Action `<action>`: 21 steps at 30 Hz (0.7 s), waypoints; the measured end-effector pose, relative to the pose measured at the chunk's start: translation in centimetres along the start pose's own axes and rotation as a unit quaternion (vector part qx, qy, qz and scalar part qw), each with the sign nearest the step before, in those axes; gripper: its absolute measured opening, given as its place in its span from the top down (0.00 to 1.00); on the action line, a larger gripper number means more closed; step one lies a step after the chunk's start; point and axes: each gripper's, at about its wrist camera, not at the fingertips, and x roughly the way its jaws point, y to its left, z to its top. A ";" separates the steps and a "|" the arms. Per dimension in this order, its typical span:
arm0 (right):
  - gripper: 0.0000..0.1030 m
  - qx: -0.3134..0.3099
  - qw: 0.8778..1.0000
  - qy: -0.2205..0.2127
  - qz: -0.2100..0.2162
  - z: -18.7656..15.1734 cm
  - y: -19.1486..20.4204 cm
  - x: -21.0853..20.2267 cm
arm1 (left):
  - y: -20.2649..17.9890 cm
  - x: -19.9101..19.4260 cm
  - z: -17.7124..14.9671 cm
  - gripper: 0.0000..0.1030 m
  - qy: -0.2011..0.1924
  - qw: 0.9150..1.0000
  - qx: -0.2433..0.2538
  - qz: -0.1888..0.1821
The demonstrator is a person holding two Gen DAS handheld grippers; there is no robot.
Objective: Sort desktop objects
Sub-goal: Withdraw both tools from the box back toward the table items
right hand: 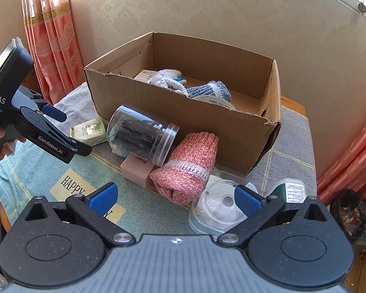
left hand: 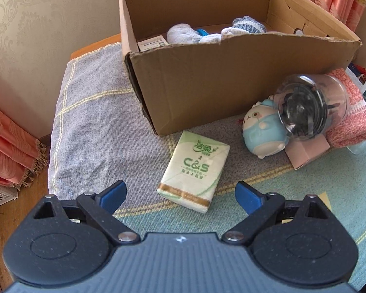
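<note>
A green-and-white tissue pack (left hand: 192,174) lies flat on the cloth just ahead of my left gripper (left hand: 180,193), which is open and hovers over the pack's near end without touching it. Right of the pack are a blue-and-white plush toy (left hand: 263,131), a clear jar (left hand: 305,107) on its side with dark contents, a small pink box (left hand: 307,152) and a rolled pink knit cloth (left hand: 349,112). My right gripper (right hand: 175,194) is open and empty, just short of the pink cloth (right hand: 190,166), with a clear plastic dish (right hand: 217,210) by its right finger. The left gripper (right hand: 68,131) shows at the left.
An open cardboard box (left hand: 231,78) stands behind the items and holds gloves (right hand: 168,78), a knit piece (right hand: 212,90) and a card. A dark green labelled pack (right hand: 290,190) lies at the right. Pink curtains (right hand: 51,48) hang at both sides. The table's wooden edge (left hand: 17,210) is near left.
</note>
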 end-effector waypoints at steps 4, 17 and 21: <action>0.00 0.008 1.000 0.013 0.004 -0.5 -0.2 0.7 | 0.7 0.7 -0.3 0.07 0.007 1.000 -0.012 -0.007; 0.00 0.002 0.999 0.026 -0.028 -1.2 -1.6 1.1 | 3.4 0.8 -0.7 0.07 0.014 0.999 -0.044 -0.005; 0.00 -0.020 0.999 0.022 -0.030 -1.0 -1.9 1.8 | 4.3 0.9 -0.5 0.07 0.017 0.998 -0.058 0.005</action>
